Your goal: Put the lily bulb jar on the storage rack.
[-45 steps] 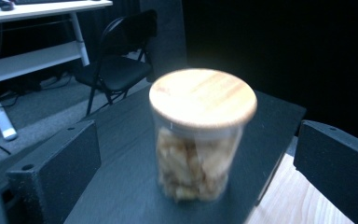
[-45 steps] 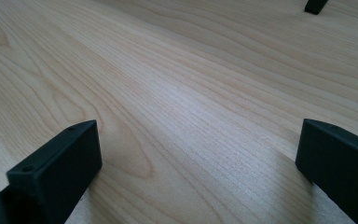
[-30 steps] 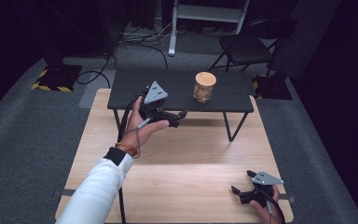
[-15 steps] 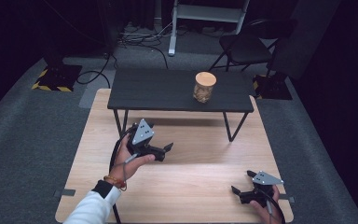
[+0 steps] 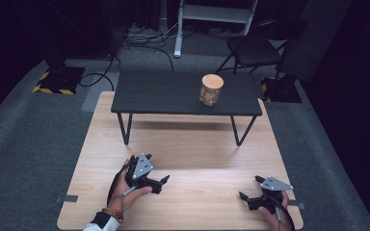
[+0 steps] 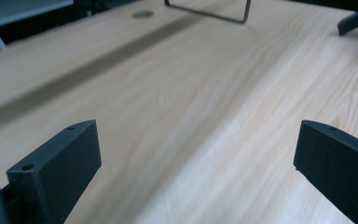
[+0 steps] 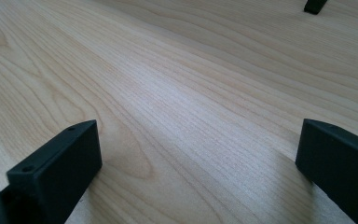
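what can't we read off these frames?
- Jar contents: too small in the high view to identify.
- Right hand: cut off by the bottom edge of the high view, under the right gripper.
- Left gripper: whether it touches the wooden table is unclear from above.
- Small black table: the left gripper view crops it to part of a leg.

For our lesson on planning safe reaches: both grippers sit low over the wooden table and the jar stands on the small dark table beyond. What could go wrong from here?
1. The jar is tall and stands alone on the small dark table; a careless reach might tip it.
2. It stands far from the left gripper and the right gripper, so a long stretch may clip the table's front edge.
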Tool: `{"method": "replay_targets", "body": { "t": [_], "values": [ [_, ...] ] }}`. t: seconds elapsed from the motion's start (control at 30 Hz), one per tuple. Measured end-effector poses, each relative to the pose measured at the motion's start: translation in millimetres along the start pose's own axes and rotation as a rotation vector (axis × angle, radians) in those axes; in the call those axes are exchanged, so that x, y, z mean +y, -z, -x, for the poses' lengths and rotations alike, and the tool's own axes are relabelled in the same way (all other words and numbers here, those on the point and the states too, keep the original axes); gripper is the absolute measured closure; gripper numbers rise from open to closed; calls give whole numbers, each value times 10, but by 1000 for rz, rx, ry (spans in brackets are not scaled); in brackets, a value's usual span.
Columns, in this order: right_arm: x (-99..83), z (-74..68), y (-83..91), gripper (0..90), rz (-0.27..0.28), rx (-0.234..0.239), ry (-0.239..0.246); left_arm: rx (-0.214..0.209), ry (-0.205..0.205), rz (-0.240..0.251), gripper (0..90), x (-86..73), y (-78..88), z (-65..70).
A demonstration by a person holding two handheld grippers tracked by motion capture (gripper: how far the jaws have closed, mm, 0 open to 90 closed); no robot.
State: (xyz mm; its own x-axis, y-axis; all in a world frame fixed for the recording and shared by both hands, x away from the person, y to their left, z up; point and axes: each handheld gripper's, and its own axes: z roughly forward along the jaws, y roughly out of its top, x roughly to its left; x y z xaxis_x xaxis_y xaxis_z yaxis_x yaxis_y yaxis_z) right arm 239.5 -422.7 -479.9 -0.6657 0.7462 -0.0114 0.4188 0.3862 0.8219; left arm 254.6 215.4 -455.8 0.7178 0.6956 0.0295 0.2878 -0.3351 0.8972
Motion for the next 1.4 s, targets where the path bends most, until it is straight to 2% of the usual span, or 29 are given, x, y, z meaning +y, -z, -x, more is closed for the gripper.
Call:
{"method": "replay_targets", "body": {
  "t": [0.07, 0.1, 0.13, 0.27, 0.4, 0.47, 0.5, 0.63, 0.7, 0.77, 0.8, 1.4],
  "values": [
    [0, 0, 0, 0, 0, 0, 0, -5, 9, -13, 5, -128, -6, 20],
    [0, 0, 0, 0, 0, 0, 0, -5, 9, -13, 5, -128, -6, 20],
    [0, 0, 0, 0, 0, 0, 0, -14, 5, -32, 5, -185, -20, 41],
    [0, 0, 0, 0, 0, 0, 0, -22, -3, -64, 6, -260, -51, 78],
    [0, 0, 0, 0, 0, 0, 0, -26, -4, -69, 6, -313, -76, 91],
    [0, 0, 0, 0, 0, 0, 0, -24, -10, -96, 7, -322, -117, 123],
    [0, -1, 0, 0, 0, 0, 0, -22, -28, -98, 9, -318, -119, 139],
    [0, -6, 0, 0, 0, -2, -2, -30, -37, -106, 7, -304, -127, 150],
    [0, -7, -1, 0, 0, -2, -2, -31, -27, -110, 7, -299, -128, 143],
    [0, -8, -1, 0, 0, -3, -2, -34, 7, -121, 6, -285, -137, 116],
    [0, -9, -1, 0, 0, -3, -2, -36, 11, -125, 6, -280, -139, 107],
    [1, -16, -3, 0, 0, -6, -4, -42, 9, -125, 5, -280, -141, 94]
  ]
}}
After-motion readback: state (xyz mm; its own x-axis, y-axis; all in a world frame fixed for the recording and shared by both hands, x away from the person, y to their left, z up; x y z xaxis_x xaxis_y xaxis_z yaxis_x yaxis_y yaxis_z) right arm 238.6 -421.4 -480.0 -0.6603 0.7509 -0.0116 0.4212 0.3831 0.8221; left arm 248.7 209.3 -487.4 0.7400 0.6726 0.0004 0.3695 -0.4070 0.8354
